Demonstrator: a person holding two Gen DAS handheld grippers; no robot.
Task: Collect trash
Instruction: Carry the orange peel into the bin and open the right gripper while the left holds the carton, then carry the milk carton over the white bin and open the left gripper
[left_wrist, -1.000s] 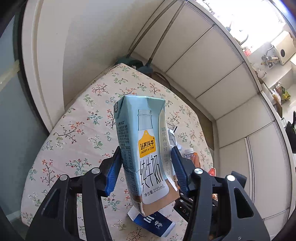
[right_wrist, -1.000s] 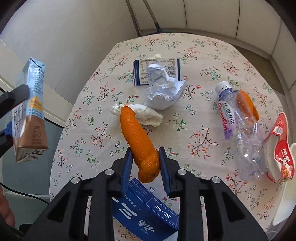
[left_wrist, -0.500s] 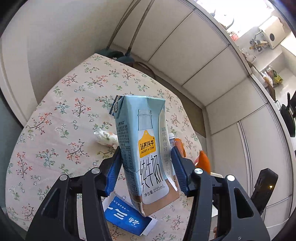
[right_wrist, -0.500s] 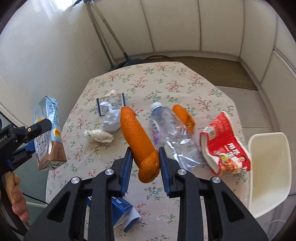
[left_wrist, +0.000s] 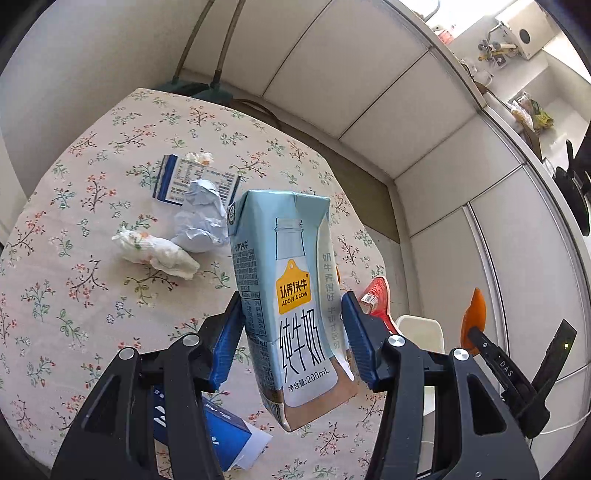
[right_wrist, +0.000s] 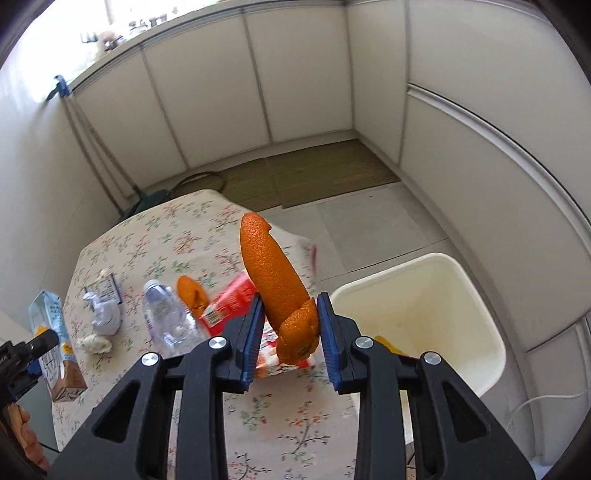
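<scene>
Right wrist view: the right tool (right_wrist: 288, 328) clamps a long strip of orange peel (right_wrist: 279, 284) by its lower end, the strip rising clear of the flowered worktop (right_wrist: 280, 417) and nearly level with the rim of the cream bin (right_wrist: 476, 306) standing on the floor beside it, a position that suits a drop over the edge; something yellow already lies inside. Left wrist view: the left tool (left_wrist: 291, 332) grips a pale blue milk carton (left_wrist: 288, 295) across its narrow sides, held upright above the worktop, apparently waiting its turn at the bin. Left behind on the cloth are a crumpled sheet of paper (left_wrist: 201, 218), a twisted tissue (left_wrist: 155, 251), a printed box (left_wrist: 195, 181) at the far side, a blue packet (left_wrist: 218, 432) under the left tool, a clear plastic bottle (right_wrist: 166, 317), a second piece of peel (right_wrist: 190, 293) and a red snack wrapper (right_wrist: 231, 299). Nothing blocks the peel's way to the bin, though its opening lies partly behind the right tool's fingers
</scene>
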